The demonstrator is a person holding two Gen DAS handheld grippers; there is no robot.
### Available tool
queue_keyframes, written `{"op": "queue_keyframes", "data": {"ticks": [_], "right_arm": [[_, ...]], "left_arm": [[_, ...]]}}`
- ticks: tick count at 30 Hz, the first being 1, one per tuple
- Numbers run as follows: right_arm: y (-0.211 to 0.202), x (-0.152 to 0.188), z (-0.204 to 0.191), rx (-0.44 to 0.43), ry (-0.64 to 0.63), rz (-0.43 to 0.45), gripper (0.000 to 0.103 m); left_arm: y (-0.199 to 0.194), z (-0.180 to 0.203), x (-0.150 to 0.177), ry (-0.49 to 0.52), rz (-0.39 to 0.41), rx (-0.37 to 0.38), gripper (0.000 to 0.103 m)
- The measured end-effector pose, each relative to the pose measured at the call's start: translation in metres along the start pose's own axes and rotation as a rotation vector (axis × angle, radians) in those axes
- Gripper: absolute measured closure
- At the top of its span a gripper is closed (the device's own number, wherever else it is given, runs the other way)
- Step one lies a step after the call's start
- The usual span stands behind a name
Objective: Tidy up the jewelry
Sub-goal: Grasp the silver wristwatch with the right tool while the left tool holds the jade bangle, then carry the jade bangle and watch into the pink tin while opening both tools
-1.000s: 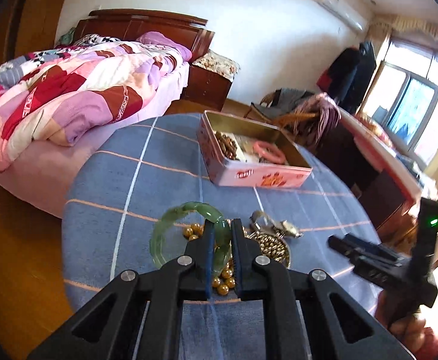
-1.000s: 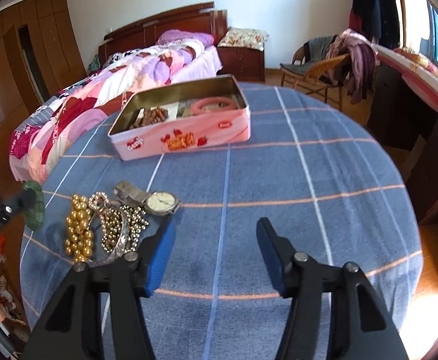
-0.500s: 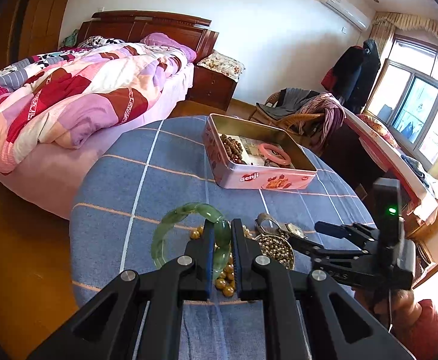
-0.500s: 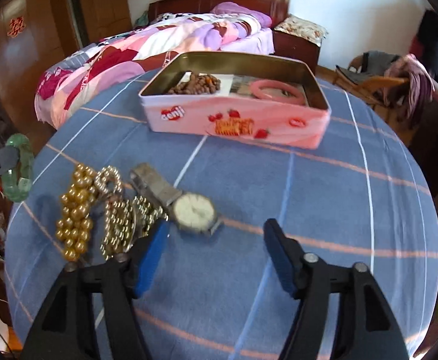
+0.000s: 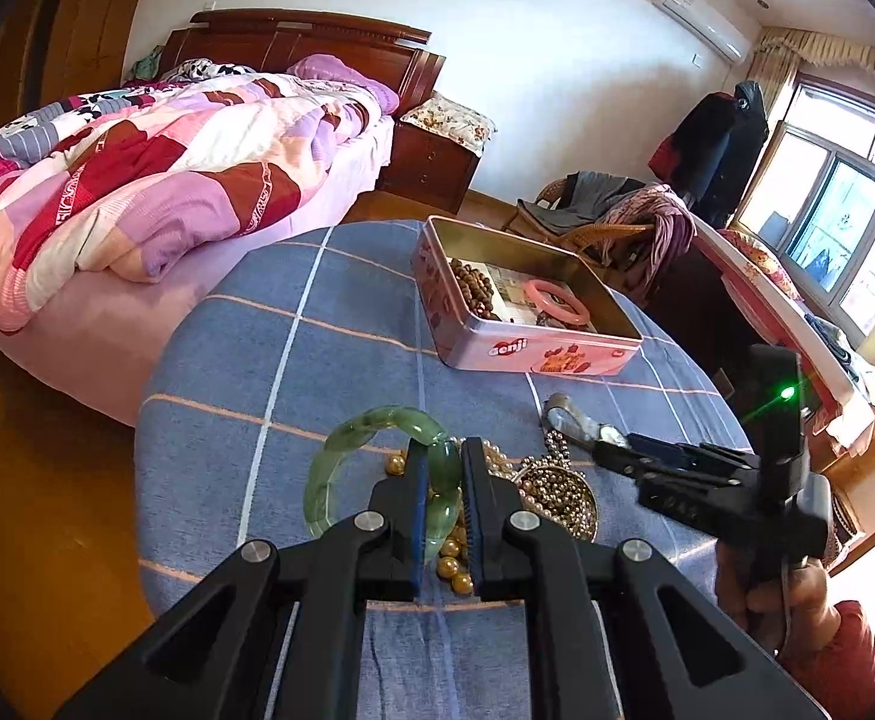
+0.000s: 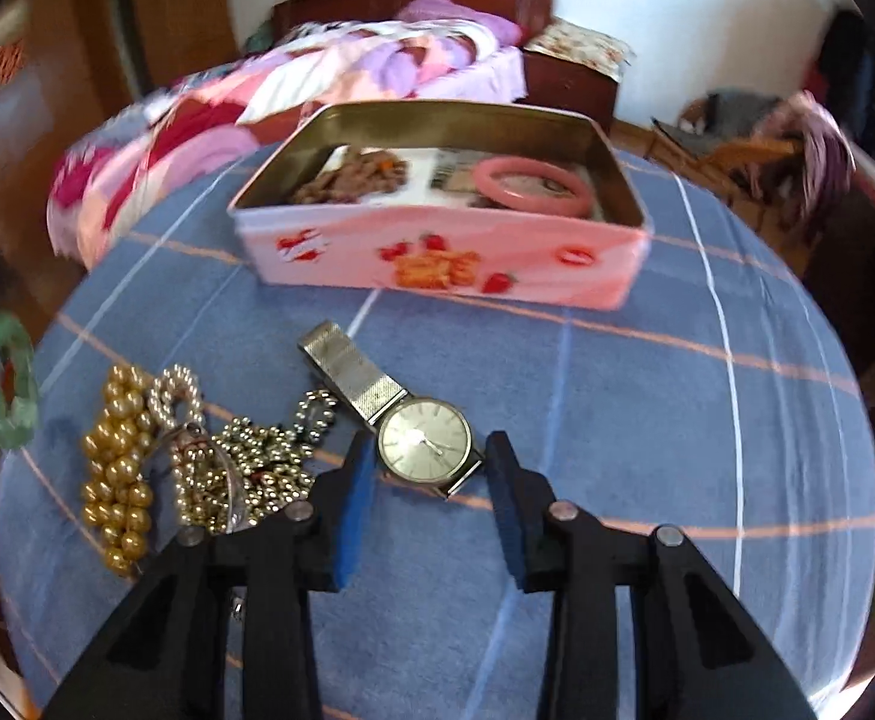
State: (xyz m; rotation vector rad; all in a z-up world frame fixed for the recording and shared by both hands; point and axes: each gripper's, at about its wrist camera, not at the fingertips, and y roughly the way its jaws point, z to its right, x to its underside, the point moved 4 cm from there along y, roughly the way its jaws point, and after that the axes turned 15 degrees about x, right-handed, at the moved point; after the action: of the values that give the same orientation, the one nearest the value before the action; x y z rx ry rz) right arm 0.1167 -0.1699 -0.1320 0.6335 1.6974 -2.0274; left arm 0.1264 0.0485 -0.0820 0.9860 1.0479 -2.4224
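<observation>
Pinching the green bangle [image 5: 437,474], left gripper [image 5: 442,501] hides beads; right gripper [image 6: 428,501] closing around the watch [image 6: 424,441].

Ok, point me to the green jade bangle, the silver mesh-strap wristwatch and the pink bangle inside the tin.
Green jade bangle [image 5: 341,462]: left wrist view, free left arc of the ring.
Silver mesh-strap wristwatch [image 6: 424,439]: right wrist view, centre of the dial.
Pink bangle [image 6: 532,197]: right wrist view, near rim, in the tin.

Green bangle [image 5: 377,468], pink tin [image 6: 437,252], blue checked tablecloth [image 6: 677,420].
</observation>
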Motion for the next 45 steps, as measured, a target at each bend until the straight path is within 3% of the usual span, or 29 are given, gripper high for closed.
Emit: {"op": "queue_keyframes", "data": {"ticks": [4,11,17,33,45], "right_arm": [[-0.01,0.003,0.021,-0.033,0.127,-0.006,0.063],[-0.04,0.004,0.035,-0.022,0.217,0.057,0.063],[-0.057,-0.005,0.039,0.013,0.235,0.121,0.063],[-0.083,-0.035,0.048,-0.001,0.299,0.236,0.063],[-0.085,-0.071,0.053,0.017,0.314,0.317,0.063]], "left_arm": [[0.004,0.001,0.001,-0.006,-0.007,0.006,0.093],[0.009,0.011,0.004,0.005,-0.02,0.026,0.093],[0.012,0.023,0.003,0.029,-0.017,0.035,0.093],[0.027,0.055,-0.011,0.117,-0.017,0.07,0.093],[0.047,0.059,-0.054,0.16,0.034,0.093,0.093]]}}
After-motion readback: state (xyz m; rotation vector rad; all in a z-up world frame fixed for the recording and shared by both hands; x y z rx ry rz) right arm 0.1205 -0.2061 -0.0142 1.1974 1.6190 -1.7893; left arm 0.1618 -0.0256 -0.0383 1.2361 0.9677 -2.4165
